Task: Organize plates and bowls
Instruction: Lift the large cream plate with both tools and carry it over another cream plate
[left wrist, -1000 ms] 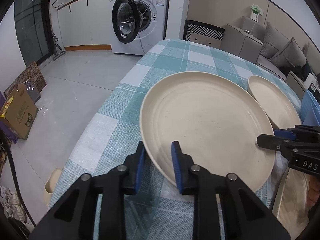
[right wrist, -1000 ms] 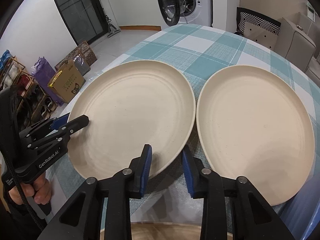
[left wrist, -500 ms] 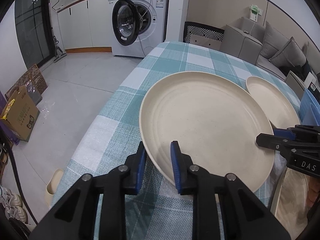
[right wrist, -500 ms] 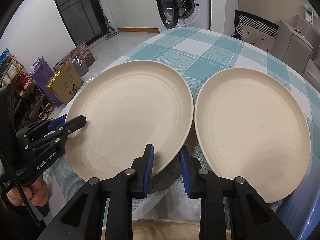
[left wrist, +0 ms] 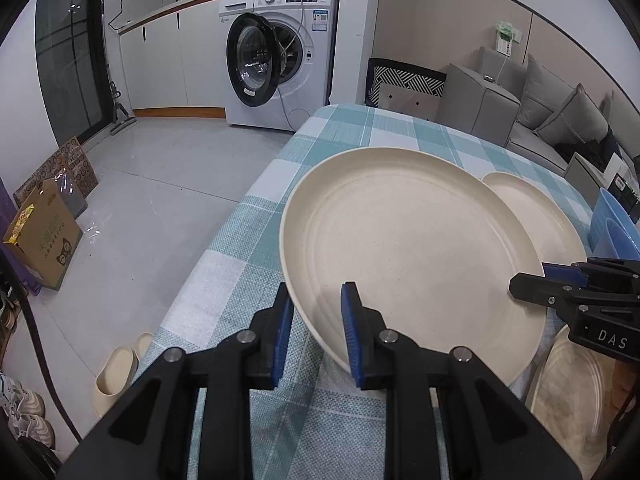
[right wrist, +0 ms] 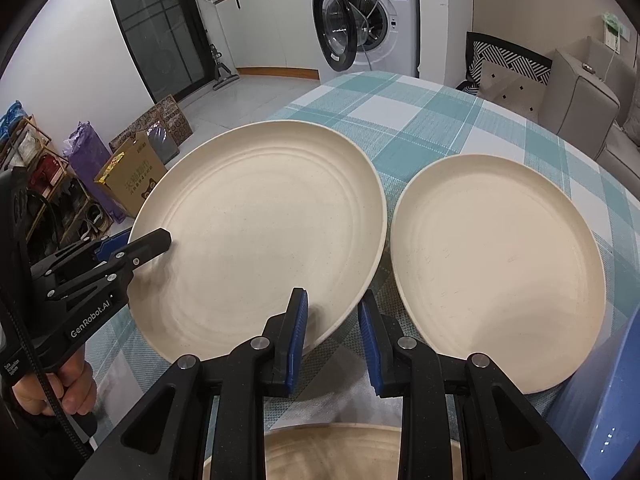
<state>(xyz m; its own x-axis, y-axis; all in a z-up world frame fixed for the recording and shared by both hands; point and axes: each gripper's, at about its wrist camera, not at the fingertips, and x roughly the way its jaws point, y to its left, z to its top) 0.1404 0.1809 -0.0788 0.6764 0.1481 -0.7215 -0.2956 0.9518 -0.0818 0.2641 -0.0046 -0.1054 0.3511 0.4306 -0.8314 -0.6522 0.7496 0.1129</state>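
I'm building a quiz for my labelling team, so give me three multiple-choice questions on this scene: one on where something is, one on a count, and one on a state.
1. In the right wrist view, where does the other plate lie relative to the held plate?
A. to its right, on the tablecloth
B. stacked on top of it
C. on the floor

2. How many grippers clamp the held plate's rim?
A. none
B. one
C. two

3. The washing machine door is:
A. shut
B. open
C. taken off

Answers:
1 A: it lies flat on the checked cloth beside the held plate.
2 C: the left gripper and the right gripper each have the rim between their pads.
3 B: the door swings outward and the drum shows behind it.
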